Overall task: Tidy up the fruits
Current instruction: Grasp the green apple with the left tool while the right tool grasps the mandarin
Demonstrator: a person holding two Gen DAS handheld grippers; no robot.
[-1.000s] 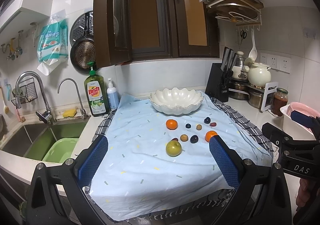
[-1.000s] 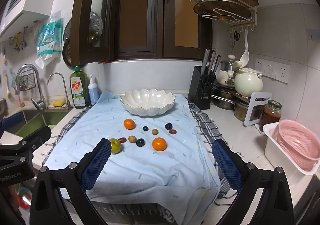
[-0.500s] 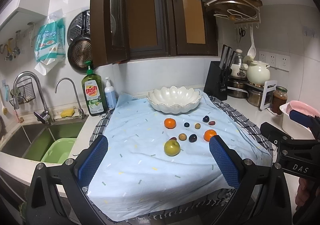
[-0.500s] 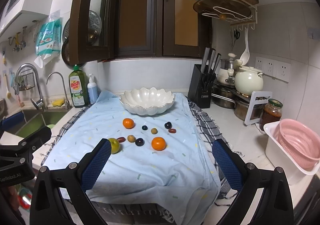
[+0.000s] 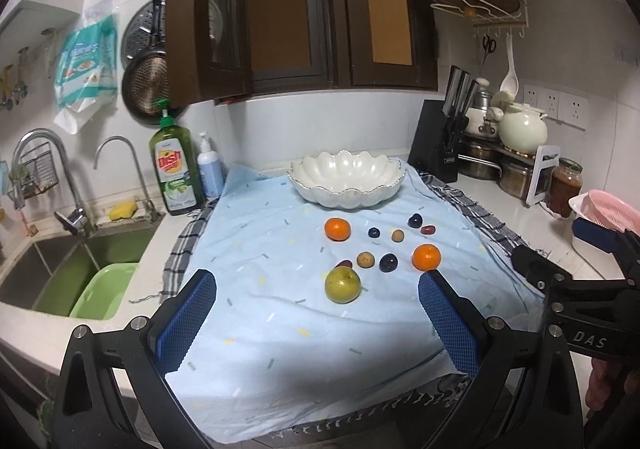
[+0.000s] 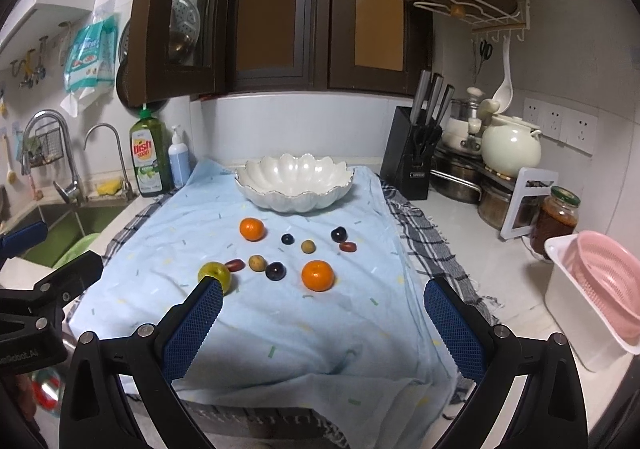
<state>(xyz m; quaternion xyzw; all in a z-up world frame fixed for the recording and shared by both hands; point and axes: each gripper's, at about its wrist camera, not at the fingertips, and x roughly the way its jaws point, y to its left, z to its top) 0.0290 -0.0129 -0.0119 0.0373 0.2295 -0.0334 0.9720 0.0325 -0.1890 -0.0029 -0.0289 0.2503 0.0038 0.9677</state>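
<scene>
A white scalloped bowl (image 5: 347, 179) (image 6: 294, 182) stands empty at the back of a light blue cloth (image 5: 280, 313) (image 6: 304, 321). In front of it lie loose fruits: a green apple (image 5: 342, 284) (image 6: 216, 275), two oranges (image 5: 337, 229) (image 5: 427, 257) (image 6: 317, 275), dark plums (image 5: 388, 262) (image 6: 275, 271) and several small brown and red ones. My left gripper (image 5: 316, 323) hangs open over the cloth's near part, short of the apple. My right gripper (image 6: 323, 329) is open too, near the front edge, its left fingertip (image 6: 196, 323) overlapping the apple in view.
A sink (image 5: 60, 269) with a green basin (image 5: 102, 291) lies left, beside a dish soap bottle (image 5: 173, 169). A knife block (image 6: 416, 157), pots, a jar (image 6: 558, 219) and a pink colander (image 6: 604, 285) in a white tub stand right. A cabinet door hangs open above.
Both grippers have drifted slightly forward toward the fruits. Nothing was picked up and the fruits have not moved.
</scene>
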